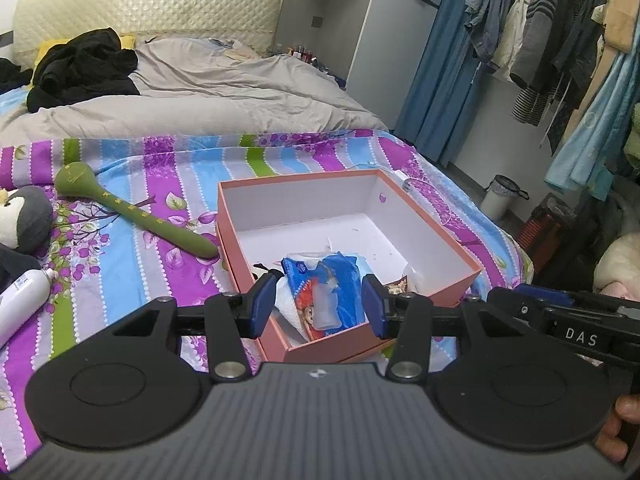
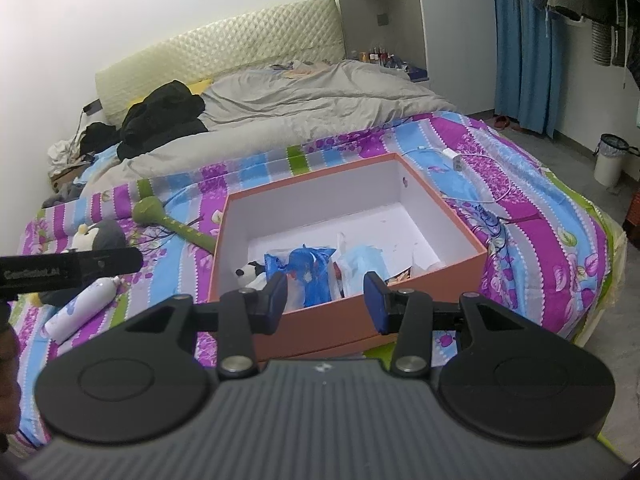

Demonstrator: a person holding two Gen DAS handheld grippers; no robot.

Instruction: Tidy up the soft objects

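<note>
not much to read here tbh. clearest bit is "das" in pale capital letters on the black body of the other claw (image 1: 576,320), poking in at the right edge of the left wrist view. in the right wrist view there's a black bar (image 2: 72,268) coming in from the left with a line of white print on it, but it's way too blurry to make out. the white bottle (image 1: 20,304) on the bed has some small blue print near its top, can't read that either. the blue packet (image 1: 328,288) in the box only shows cartoon art, no legible words.
</note>
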